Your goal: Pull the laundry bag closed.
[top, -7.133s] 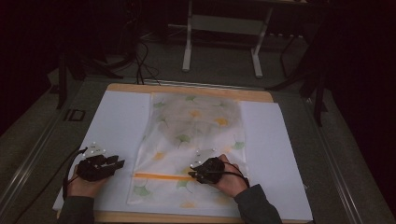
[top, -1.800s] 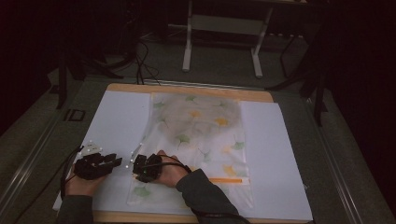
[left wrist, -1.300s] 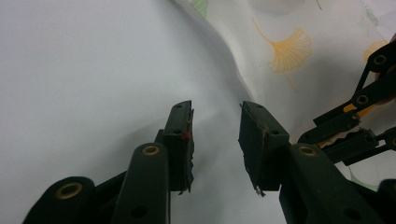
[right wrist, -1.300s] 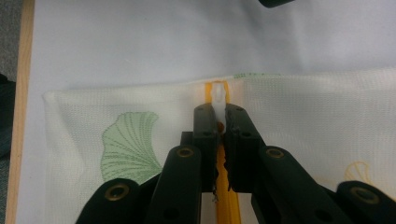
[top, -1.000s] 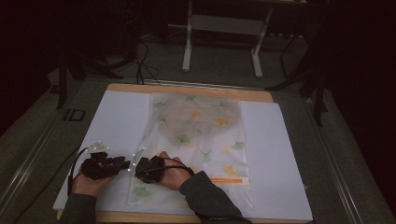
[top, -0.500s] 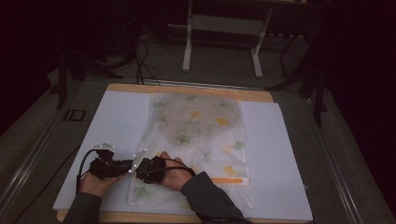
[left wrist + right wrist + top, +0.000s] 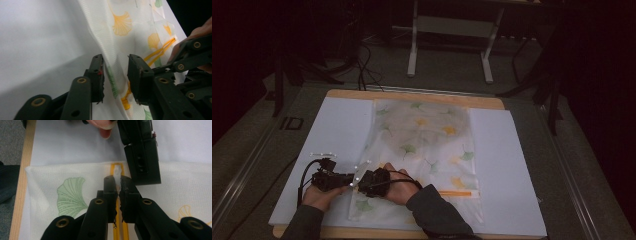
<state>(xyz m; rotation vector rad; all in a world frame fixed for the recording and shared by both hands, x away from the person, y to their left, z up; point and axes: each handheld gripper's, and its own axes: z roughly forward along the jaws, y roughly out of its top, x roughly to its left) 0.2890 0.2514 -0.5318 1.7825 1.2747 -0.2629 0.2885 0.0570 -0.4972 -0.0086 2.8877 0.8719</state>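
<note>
Claws meet at the near-left corner of the leaf-print bag

Fabric with a ginkgo-leaf print, a sheer white bag, lies flat on the white sheet that covers the worktop, running from the far edge down to the near edge, a little left of centre. An orange zip line crosses the bag close to its near end.

Both hands work at the bag's near-left corner. The left claw comes in from the left edge of the bag, held in the left hand. In the left gripper view its jaws stand apart, with a raised fold of the bag's edge between them; the fabric passes through the gap and the jaws have not closed on it.

The right claw sits just beside the left one, tip to tip, held by the right hand whose dark sleeve reaches across the near end of the bag. In the right gripper view its jaws are pressed nearly together on the white zip pull, which sits on the orange zip track at the bag's edge. The left claw's black jaw block shows just beyond it, touching or nearly touching the fabric there. A green leaf print lies to the left of the track, near the worktop's wooden edge.
</note>
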